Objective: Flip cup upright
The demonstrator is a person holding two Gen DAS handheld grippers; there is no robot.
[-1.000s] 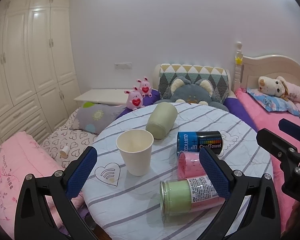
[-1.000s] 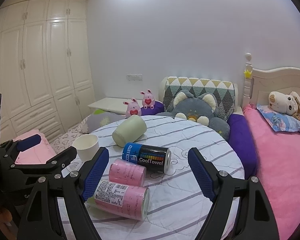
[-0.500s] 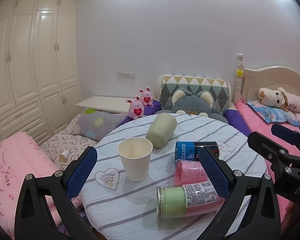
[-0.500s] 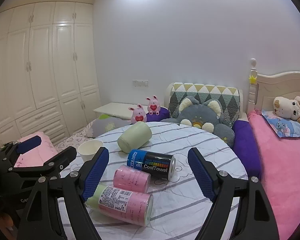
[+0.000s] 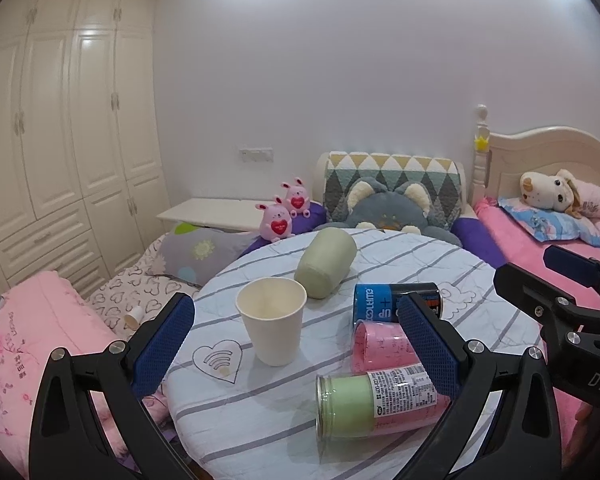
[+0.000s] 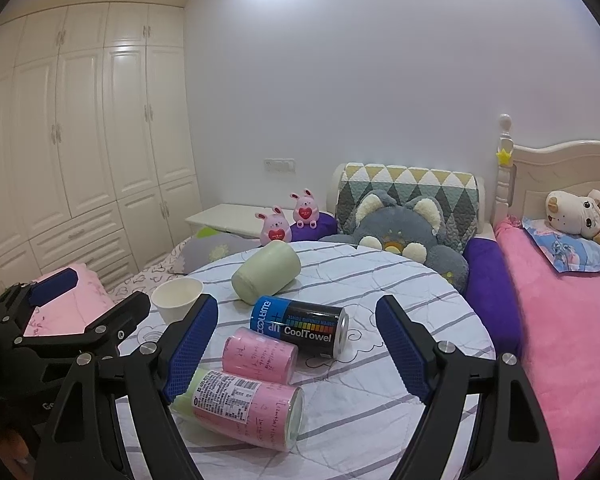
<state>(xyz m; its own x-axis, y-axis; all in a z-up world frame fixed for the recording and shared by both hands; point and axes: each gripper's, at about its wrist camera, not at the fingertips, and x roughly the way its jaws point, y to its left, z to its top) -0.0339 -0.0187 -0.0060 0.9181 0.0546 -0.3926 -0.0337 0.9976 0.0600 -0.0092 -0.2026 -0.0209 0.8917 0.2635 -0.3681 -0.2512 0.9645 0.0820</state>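
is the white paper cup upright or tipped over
Upright. The paper cup stands on its narrow base on the table, open rim up, its inside visible and looking empty.

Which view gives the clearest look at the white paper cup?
Left wrist view: the paper cup stands upright and whole between the open fingers. In the right wrist view the same cup sits far left, its lower part hidden behind the gripper.

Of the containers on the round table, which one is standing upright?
Only the white paper cup, open mouth up, beside the heart print. The green cup and three cans lie sideways.
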